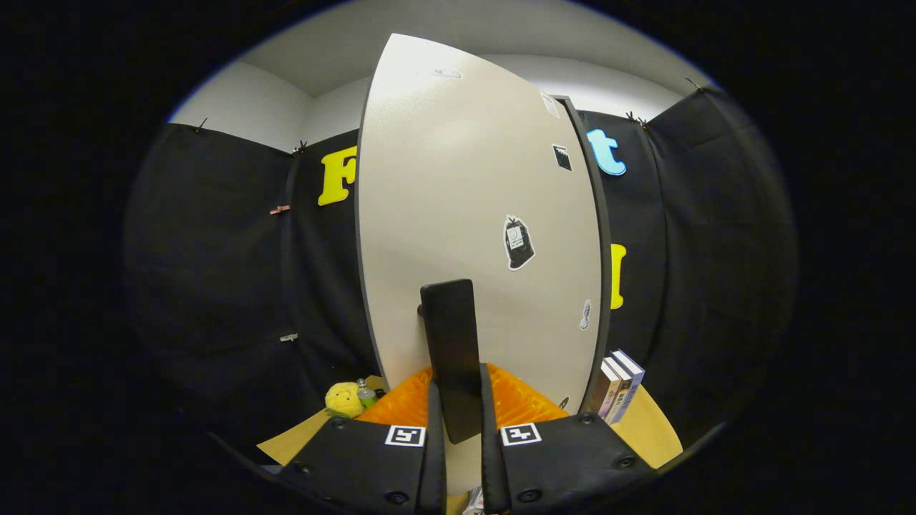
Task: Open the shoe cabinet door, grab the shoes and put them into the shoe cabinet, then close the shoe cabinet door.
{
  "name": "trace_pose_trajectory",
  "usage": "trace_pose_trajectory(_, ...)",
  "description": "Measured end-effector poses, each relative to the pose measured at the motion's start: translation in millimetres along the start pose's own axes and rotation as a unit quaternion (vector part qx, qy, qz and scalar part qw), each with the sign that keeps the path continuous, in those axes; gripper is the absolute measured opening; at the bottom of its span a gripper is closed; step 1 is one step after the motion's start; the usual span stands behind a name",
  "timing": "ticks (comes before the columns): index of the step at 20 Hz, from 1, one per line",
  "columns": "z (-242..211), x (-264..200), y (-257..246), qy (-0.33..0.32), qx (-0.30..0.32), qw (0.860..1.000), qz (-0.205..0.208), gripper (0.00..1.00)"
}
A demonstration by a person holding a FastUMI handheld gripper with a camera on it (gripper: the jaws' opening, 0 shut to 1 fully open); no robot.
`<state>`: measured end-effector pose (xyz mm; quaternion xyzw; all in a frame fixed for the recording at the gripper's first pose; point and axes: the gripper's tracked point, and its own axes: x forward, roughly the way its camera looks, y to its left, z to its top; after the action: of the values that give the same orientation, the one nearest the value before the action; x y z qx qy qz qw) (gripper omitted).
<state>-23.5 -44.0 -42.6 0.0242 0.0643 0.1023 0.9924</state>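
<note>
The shoe cabinet's pale beige door (pixel 465 214) stands straight ahead of me, swung out so its face fills the space beyond the fingers. A black bar handle (pixel 452 350) runs vertically down the door. My gripper (pixel 461 415) is shut on that handle, with the black fingers (pixel 435 429) pressing on its lower end from both sides. The door's dark edge (pixel 597 236) shows along its right side. Several stickers dot the door face. No shoes can be made out.
A tan table top (pixel 651 429) lies below. Something orange and ribbed (pixel 401 404) sits just behind the fingers at the door's foot. A yellow plush toy (pixel 343 399) and a small bottle (pixel 366 393) lie to the left. Books (pixel 621 383) stand upright at the right.
</note>
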Motion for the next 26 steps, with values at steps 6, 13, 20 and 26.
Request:
trace_pose_trajectory(6,4.2,-26.6,-29.9,0.001,-0.001,1.000,-0.017,0.23)
trace_pose_trajectory(13,8.8,-51.7,-70.0,-0.001,0.009,0.998,-0.057,0.22)
trace_pose_trajectory(20,27.6,-98.8,-119.1,-0.022,-0.003,0.991,-0.130,0.21)
trace_pose_trajectory(26,48.9,-147.0,-127.7,-0.060,-0.029,0.983,-0.172,0.17)
